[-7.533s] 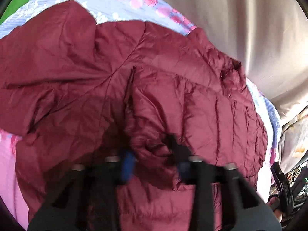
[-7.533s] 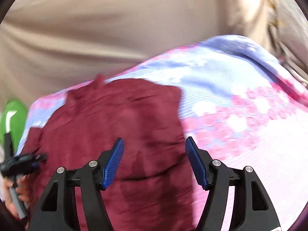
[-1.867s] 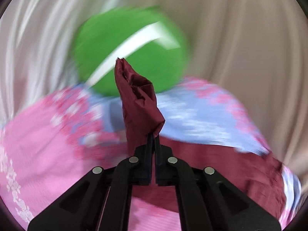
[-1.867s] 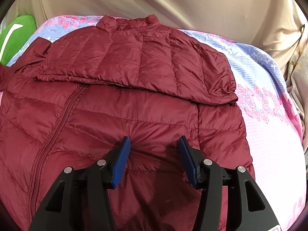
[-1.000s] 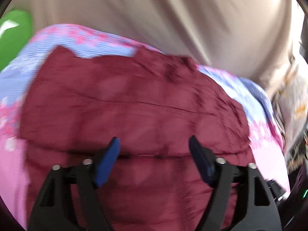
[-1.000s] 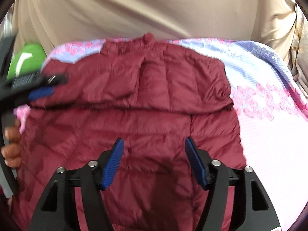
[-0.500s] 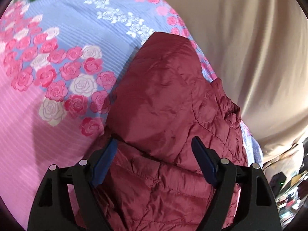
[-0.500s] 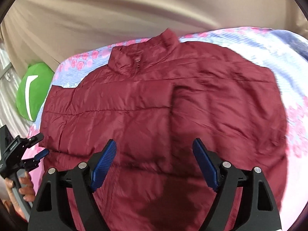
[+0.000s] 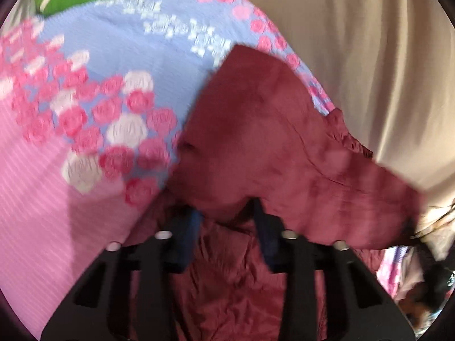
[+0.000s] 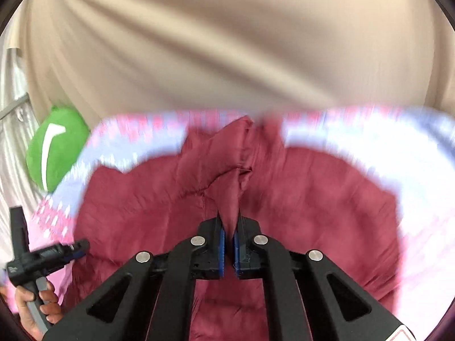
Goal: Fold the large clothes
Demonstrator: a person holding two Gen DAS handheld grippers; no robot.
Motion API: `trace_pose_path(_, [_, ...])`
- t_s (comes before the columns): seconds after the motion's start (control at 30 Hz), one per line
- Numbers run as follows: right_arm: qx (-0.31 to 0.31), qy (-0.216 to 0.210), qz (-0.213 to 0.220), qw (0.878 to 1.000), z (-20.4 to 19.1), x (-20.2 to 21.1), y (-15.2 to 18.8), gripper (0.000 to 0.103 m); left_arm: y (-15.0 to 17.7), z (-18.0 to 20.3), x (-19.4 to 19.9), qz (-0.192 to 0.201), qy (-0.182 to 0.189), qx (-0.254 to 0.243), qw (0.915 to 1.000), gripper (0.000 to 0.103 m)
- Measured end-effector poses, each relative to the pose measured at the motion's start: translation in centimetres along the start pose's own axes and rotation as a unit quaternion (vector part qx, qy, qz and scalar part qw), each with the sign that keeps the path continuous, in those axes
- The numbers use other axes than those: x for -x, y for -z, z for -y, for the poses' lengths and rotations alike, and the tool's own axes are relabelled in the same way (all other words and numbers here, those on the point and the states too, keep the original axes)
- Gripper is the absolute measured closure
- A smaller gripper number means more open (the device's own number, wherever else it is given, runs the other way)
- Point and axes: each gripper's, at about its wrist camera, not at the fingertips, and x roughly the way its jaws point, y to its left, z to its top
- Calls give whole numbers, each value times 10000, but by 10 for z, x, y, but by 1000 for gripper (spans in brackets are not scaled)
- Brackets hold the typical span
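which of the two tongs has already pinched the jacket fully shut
The right tongs: their blue pads are clamped on a raised fold of the maroon jacket. The left tongs are closing, with jacket fabric bunched between them.

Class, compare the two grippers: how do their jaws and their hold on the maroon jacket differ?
The right gripper has jaws nearly together, pinching a thin jacket fold. The left gripper has wider jaws, closing around a bulky bunch. Both have black frames and blue pads.
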Motion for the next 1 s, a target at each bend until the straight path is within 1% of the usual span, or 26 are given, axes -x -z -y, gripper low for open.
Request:
trace_pose_path(0.03, [65,95,353,9993,3,21,-13,99,-1,2,-1,35,-50,-48,10000,76])
trace_pose_path(0.07, [71,155,507,9986,8,30,-18,99,-2,5,-3,60,-107,-97,9999,77])
trace_pose_path(0.1, [74,252,636,9976,13,37,-23,99,-2,6,-8,42,-199,-134,9997,80])
trace_pose_path(0.13, [70,430,661,9969,23,40,-23,99,-1,6,-11,16,-244,-124,9996,81])
trace_pose_path(0.2, [-73,729,414,9965,46,27,-15,99,1,4,-20,-87,-284,-77,9995,81])
trace_pose_path(0.23, [-235,818,77,9963,64,9,-5,99,4,0,-22,-122,-255,-15,9996,81])
trace_pose_path(0.27, [-361,841,-170,9957,75,-3,4,99,7,-2,-21,-141,-217,3,9997,82])
trace_pose_path(0.3, [-487,840,-380,9945,85,-14,13,99,10,-4,-17,-153,-114,66,9998,81])
trace_pose_path(0.33, [-610,832,-561,9931,94,-24,24,99,14,-7,-13,-185,83,148,9997,79])
trace_pose_path(0.37, [-718,833,-662,9917,100,-30,33,99,17,-9,-9,-257,265,245,9990,72])
trace_pose_path(0.4, [-779,803,-691,9913,102,-33,37,99,20,-12,-6,-352,473,382,9975,65])
trace_pose_path(0.43, [-843,743,-724,9910,104,-35,42,99,25,-14,-2,-460,692,522,9952,64])
trace_pose_path(0.47, [-860,711,-737,9910,104,-37,45,99,27,-12,-2,-524,785,542,9941,63])
trace_pose_path(0.57, [-846,540,-702,9925,98,-34,45,99,32,0,-12,-759,929,455,9917,48])
trace_pose_path(0.63, [-740,350,-555,9951,82,-26,39,99,32,3,-22,-801,828,469,9922,48])
trace_pose_path(0.7, [-650,23,-373,9972,64,-11,27,99,27,2,-28,-707,815,577,9925,49])
trace_pose_path(0.73, [-630,-251,-236,9974,58,0,20,99,23,1,-30,-603,785,572,9935,50])
trace_pose_path(0.77, [-641,-540,-79,9964,54,12,13,99,17,0,-32,-469,632,524,9955,63])
trace_pose_path(0.8, [-667,-720,48,9952,53,20,9,99,12,-3,-33,-294,433,466,9975,86])
trace_pose_path(0.83, [-687,-856,243,9937,53,31,3,99,5,-6,-32,-60,148,358,9992,94])
trace_pose_path(0.87, [-686,-777,368,9939,54,36,1,99,0,-10,-33,99,-74,307,9995,96])
trace_pose_path(0.9, [-661,-538,453,9953,57,39,2,99,-3,-16,-32,210,-213,323,9990,96])
trace_pose_path(0.93, [-611,-186,412,9971,64,35,6,99,-5,-19,-33,234,-237,326,9989,96])
trace_pose_path(0.97, [-565,167,198,9981,73,23,14,101,-4,-21,-34,217,-265,273,9990,98])
trace_pose_path(1.0, [-544,533,-104,9970,82,7,25,103,-2,-23,-36,213,-365,225,9989,99])
